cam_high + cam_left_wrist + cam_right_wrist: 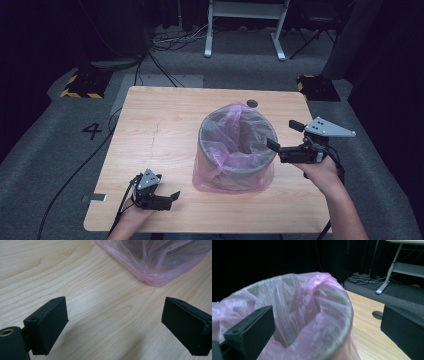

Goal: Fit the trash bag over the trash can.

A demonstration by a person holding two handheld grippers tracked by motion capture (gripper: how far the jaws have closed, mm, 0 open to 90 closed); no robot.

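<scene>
My right gripper [284,136] hangs in the air at the right side of the bin [237,145], level with its rim, jaws spread wide. In the high view one jaw reaches over the rim on the near right side and the other stands farther back, clear of the bin. They hold nothing. In the right gripper view the rim of the bin [307,315] and the pink bag [294,302] lining it sit just ahead between my jaws, with the bag's edge bunched up toward the far side.

The bin stands right of the middle of the bench [160,140]. The bag [220,172] is folded over the rim and hangs down the outside, pooling on the wood at the base.

My left gripper [170,199] rests low at the near left part of the bench, well apart from the bin, pointing right toward it. Its jaws are also wide apart with nothing between them but bare wood. In the left gripper view the bottom fold of the bag [155,267] lies on the bench [82,290] ahead and to the right of my left gripper [115,325].

A small dark round hole [252,103] sits in the bench just beyond the bin.
</scene>
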